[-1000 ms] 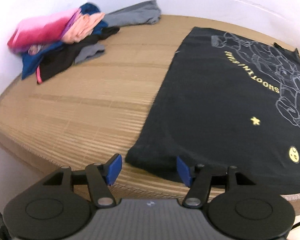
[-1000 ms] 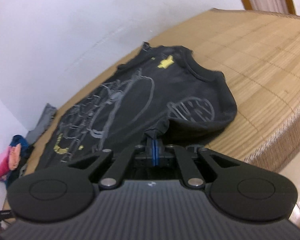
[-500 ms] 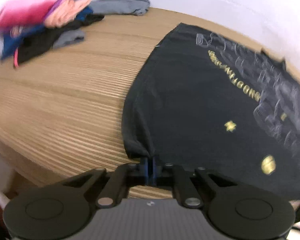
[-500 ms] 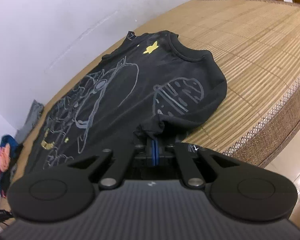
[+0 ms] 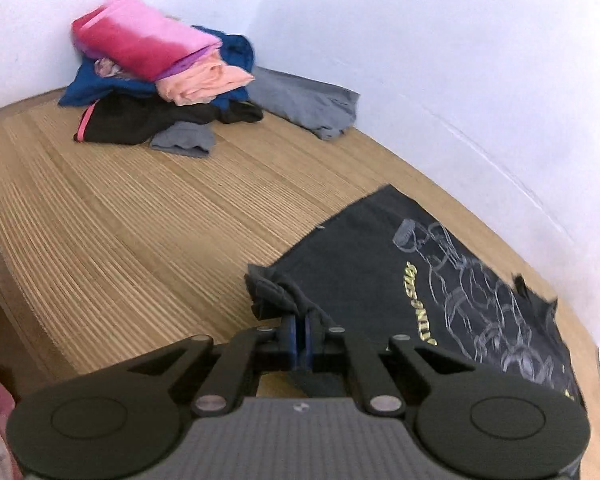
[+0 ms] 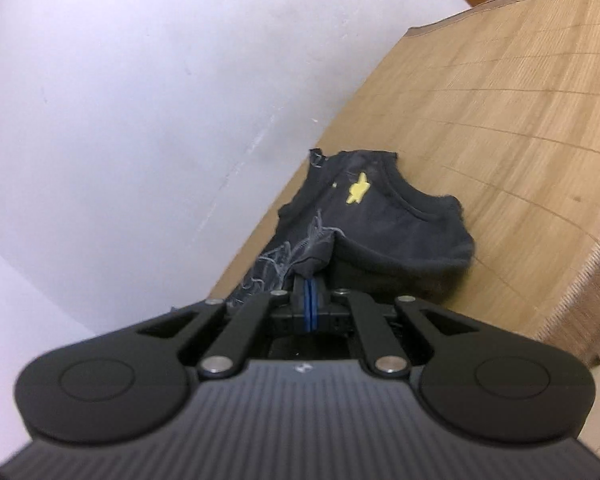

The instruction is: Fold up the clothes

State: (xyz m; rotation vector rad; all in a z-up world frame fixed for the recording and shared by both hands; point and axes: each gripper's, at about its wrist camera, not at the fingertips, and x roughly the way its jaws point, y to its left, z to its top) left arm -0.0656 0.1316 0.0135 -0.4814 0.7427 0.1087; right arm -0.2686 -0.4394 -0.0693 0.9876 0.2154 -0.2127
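Both grippers lifted w/ tee [image 5: 352, 264], left gripper [image 5: 299, 330] now clamped

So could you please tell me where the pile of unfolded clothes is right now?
The pile of clothes sits in the upper left of the left wrist view, in the wall corner at the far end of the bamboo mat.

Home, bamboo mat [image 5: 140, 216], clothes pile [image 5: 160, 76]
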